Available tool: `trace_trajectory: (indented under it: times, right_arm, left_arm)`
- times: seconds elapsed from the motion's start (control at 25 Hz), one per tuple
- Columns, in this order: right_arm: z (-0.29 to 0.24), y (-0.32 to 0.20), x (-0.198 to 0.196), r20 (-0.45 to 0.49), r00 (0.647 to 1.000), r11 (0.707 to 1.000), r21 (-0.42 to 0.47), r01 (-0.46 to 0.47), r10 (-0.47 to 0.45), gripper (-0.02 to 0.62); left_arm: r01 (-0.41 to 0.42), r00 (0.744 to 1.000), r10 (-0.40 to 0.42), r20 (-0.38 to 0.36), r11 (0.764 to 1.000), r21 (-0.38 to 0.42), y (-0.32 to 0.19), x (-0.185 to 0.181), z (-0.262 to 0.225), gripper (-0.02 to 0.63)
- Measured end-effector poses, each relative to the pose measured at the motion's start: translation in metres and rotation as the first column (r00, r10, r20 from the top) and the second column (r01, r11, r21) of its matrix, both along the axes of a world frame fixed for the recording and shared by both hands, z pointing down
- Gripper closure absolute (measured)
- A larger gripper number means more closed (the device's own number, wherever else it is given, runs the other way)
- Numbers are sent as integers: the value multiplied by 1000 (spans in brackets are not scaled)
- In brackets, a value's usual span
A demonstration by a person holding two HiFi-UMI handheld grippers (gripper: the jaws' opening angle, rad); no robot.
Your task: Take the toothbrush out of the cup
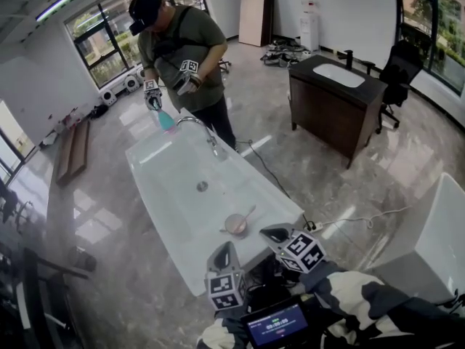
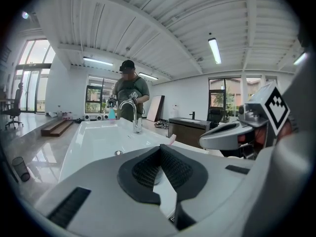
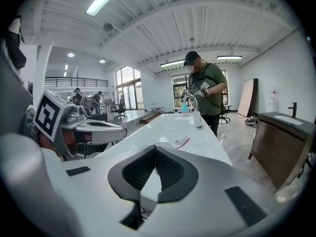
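Observation:
A small round cup [image 1: 235,226] stands on the near end of the long white basin counter [image 1: 167,173], with a pink-handled toothbrush [image 1: 248,212] leaning out of it to the right. My left gripper [image 1: 227,247] hovers just short of the counter's near edge, shut and empty. My right gripper [image 1: 275,233] is beside it to the right of the cup, also shut with nothing held. In the right gripper view the toothbrush [image 3: 184,141] pokes out above the closed jaws and the cup [image 3: 162,144] is mostly hidden. In the left gripper view only the toothbrush tip [image 2: 172,139] shows.
A chrome faucet [image 1: 207,133] and a drain [image 1: 202,186] lie farther along the basin. Another person [image 1: 182,42] stands at the far end holding grippers and a teal bottle [image 1: 166,120]. A dark vanity cabinet [image 1: 334,100] stands to the right.

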State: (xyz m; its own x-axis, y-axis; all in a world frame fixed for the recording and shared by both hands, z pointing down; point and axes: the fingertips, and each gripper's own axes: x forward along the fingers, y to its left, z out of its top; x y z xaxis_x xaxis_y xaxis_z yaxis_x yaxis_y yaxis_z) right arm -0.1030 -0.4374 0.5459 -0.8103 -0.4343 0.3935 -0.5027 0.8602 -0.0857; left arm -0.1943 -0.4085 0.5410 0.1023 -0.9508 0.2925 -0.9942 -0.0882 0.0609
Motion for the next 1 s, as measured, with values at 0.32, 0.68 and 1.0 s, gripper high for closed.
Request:
trace_trajectory:
  times: [0.32, 0.68, 1.0]
  right_arm:
    - [48, -84, -30, -47, 995, 987, -131, -88, 83, 375]
    - [57, -97, -35, -21, 998, 972, -227, -66, 63, 333]
    - [40, -85, -42, -10, 1000, 982, -187, 5, -7, 545]
  left_arm:
    - [-28, 1000, 28, 2, 999, -24, -38, -14, 13, 600]
    - [-17, 1000, 19, 23, 997, -73, -17, -3, 20, 601]
    - [-11, 1000, 12, 16, 998, -66, -20, -8, 17, 601]
